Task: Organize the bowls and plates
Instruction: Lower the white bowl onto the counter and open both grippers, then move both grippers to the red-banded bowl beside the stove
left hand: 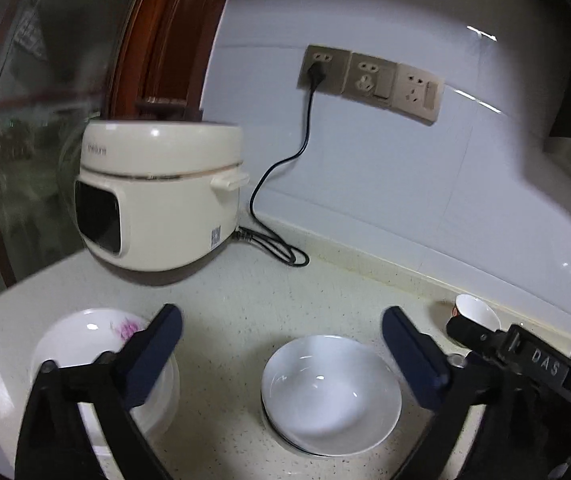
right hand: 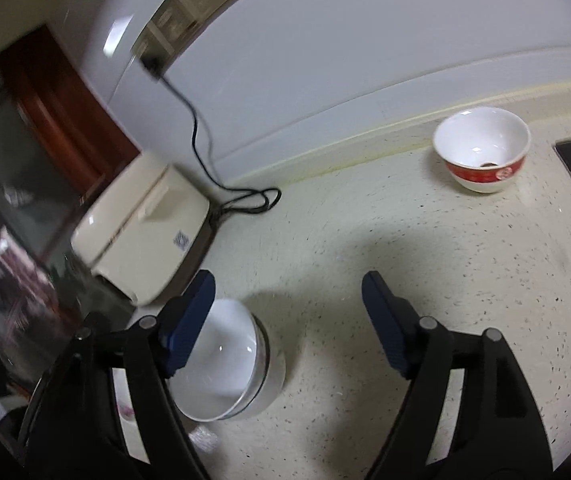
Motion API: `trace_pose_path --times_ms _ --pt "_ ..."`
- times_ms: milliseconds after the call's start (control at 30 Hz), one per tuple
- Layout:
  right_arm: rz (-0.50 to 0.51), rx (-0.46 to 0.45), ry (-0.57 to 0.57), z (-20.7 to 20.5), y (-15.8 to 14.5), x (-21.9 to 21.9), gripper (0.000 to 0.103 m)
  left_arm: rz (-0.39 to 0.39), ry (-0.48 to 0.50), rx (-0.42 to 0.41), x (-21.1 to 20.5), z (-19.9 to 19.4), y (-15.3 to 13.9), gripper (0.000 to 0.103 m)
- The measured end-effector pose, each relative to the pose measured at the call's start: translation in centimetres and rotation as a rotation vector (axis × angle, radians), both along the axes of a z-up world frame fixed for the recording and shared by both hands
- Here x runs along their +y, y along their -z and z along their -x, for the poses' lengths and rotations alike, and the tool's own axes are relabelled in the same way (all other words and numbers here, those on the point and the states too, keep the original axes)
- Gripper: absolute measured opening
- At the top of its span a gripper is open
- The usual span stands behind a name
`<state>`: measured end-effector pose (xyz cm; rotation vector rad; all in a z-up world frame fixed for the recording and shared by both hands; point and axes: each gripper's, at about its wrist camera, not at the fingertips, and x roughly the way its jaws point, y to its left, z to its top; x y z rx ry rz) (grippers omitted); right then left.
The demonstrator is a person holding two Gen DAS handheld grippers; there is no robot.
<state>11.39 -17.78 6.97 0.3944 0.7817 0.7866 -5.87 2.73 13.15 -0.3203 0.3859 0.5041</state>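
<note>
**Dim indoor light, fisheye warp, motion blur on right cam**

Both views dim, heavy vignette at corners. Strong barrel distortion bends the wall (left hand: 405, 168) and counter edge. Overhead light: specular spots on white bowl (left hand: 331, 396) and rice cooker (left hand: 157, 196), streak glare on tiles. Soft shadow on counter (right hand: 365, 264). Right view's left side smeared; cooker blurred.

My bench (right hand: 425, 280) is speckled stone, smooth and dull. The white bowls (left hand: 331, 394) and the red-banded bowl (right hand: 481, 152) are glossy glazed ceramic, like the flowered plate (left hand: 85, 336). The cooker (left hand: 157, 196) is shiny cream plastic; the wall tiles (left hand: 405, 184) gleam.
</note>
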Motion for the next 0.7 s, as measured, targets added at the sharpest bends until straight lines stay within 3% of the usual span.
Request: trace_pose_path --times_ms 233,367,567,700 --pt "-0.046 0.043 0.091 -1.6 0.1 -2.3 0.082 0.009 0.077 0.033 -1.6 -1.5 0.0 0.103" --pt "-0.045 0.028 0.219 -2.3 -0.2 -5.0 0.083 -0.015 0.143 0.051 -3.8 -3.7 -0.4 0.103" --pt "-0.002 -0.008 0.478 -2.8 -0.7 -10.1 0.085 -0.057 0.272 0.090 -9.1 -10.0 -0.8 0.103" --pt "0.030 -0.037 0.604 -2.8 -1.1 -12.2 0.085 -0.071 0.307 0.135 -11.7 -14.9 0.9 0.103"
